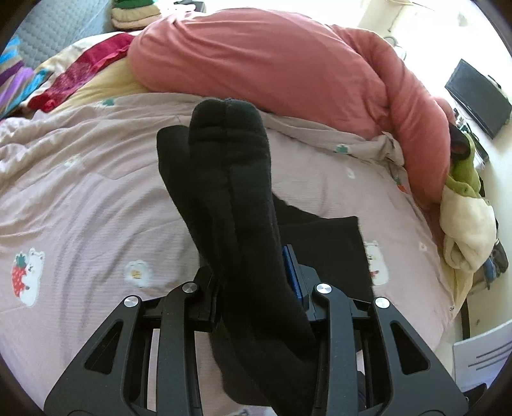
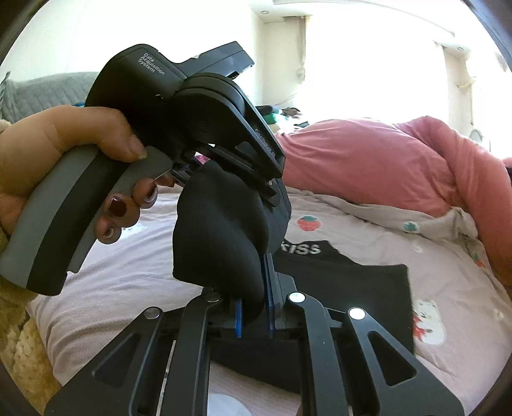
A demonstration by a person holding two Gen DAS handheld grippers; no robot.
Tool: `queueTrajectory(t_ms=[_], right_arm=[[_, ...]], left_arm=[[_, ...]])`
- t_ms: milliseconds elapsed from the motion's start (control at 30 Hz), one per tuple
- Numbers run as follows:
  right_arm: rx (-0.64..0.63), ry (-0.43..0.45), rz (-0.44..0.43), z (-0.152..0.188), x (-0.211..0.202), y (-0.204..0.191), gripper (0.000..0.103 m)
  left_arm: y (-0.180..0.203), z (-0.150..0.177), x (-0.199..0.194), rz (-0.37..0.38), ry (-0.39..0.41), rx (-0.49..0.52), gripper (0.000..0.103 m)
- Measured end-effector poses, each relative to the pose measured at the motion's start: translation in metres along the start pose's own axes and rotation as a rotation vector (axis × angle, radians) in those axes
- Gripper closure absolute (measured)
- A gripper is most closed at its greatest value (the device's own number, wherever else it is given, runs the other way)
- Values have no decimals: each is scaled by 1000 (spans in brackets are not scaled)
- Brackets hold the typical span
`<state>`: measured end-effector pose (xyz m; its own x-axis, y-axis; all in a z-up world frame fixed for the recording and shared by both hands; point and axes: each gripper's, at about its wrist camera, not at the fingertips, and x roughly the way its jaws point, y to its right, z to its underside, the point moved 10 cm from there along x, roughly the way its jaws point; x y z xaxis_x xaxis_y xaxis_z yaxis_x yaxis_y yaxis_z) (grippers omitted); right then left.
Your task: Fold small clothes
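Observation:
A pair of black socks (image 1: 230,179) is held in the air above the bed, toes pointing away in the left wrist view. My left gripper (image 1: 256,272) is shut on the socks partway along their length. In the right wrist view the same socks (image 2: 220,236) hang bunched from the left gripper body (image 2: 179,121), held by a hand, and my right gripper (image 2: 256,307) is shut on their lower end. A folded black garment (image 2: 358,288) with white letters lies flat on the bed under both grippers; it also shows in the left wrist view (image 1: 332,246).
The bed has a pink printed sheet (image 1: 83,204). A big salmon duvet (image 1: 272,64) is heaped at the far side. Green and cream clothes (image 1: 464,224) lie at the right edge, folded clothes (image 1: 131,16) at the far left. A dark screen (image 1: 476,96) stands to the right.

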<state>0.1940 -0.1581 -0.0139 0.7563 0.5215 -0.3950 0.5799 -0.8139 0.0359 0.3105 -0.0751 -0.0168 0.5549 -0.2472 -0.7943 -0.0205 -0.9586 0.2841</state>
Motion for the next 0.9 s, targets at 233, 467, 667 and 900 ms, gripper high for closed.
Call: queueTrajectory(t_ms=[233, 467, 667, 900], right_arm=[[84, -11, 22, 15, -21, 34, 94], [142, -44, 44, 38, -29, 56, 94], [200, -93, 45, 62, -29, 69, 94], [254, -126, 29, 77, -24, 82, 94]], left_arm=[[43, 5, 18, 10, -23, 37, 78], [71, 16, 44, 8, -63, 54, 78], [85, 27, 67, -16, -102, 79, 76], [93, 33, 84, 3, -121, 80, 57]])
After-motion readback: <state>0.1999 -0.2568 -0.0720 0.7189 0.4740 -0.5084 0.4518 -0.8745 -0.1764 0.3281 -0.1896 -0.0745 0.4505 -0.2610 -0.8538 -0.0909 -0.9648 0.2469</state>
